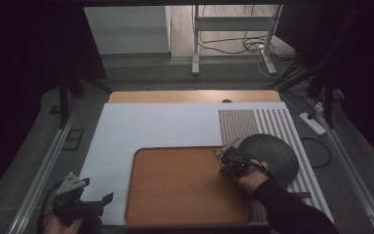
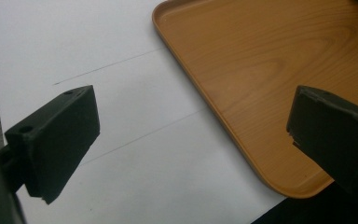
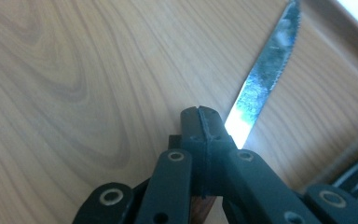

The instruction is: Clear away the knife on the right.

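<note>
Black jaws of the right gripper [image 3: 204, 122] are pressing together on a knife [image 3: 261, 74], its serrated blade pointing over the wooden tray [image 1: 175, 195] near the far right corner (a brown handle is showing below the jaws). I judge it should be lowering the blade flat before letting go. Left gripper [image 2: 191, 135] is waiting wide, holding nothing, over the white bench [image 2: 98, 46] beside the tray.

Right gripper [image 1: 230, 157] jaws pressed together (pointing forward), left gripper [image 1: 85, 204] jaws spread wide.
</note>
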Demonstrator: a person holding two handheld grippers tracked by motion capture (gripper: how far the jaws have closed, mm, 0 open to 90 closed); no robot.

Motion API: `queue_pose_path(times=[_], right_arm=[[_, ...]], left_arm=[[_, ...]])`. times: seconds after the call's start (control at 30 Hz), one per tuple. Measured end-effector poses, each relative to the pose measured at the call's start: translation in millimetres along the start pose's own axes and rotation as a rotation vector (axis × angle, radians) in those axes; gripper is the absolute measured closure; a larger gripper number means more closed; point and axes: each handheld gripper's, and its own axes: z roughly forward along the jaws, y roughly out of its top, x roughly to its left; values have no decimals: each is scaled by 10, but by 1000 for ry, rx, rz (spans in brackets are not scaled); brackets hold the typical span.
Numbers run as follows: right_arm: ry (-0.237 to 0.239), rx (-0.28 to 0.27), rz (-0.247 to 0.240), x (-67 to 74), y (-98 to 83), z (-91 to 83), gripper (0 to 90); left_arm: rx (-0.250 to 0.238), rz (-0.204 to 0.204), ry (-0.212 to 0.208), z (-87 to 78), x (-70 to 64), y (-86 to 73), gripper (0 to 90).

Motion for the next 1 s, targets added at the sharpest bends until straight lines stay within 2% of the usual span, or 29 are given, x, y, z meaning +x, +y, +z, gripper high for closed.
queue_pose_path(times=[0.37,0.7,0.83,1.0], right_arm=[[-5,16,41,-66,-157,-80,895],[13,23,95,-151,-288,-144,894],[6,32,85,-131,-286,-148,886],[16,18,86,-126,-279,-149,845]], left_arm=[[0,3,0,-1,-3,1,30],[0,4,-2,-2,-1,0,30],[-1,2,-2,-1,-1,0,30],[-1,4,-1,-1,-3,0,30]])
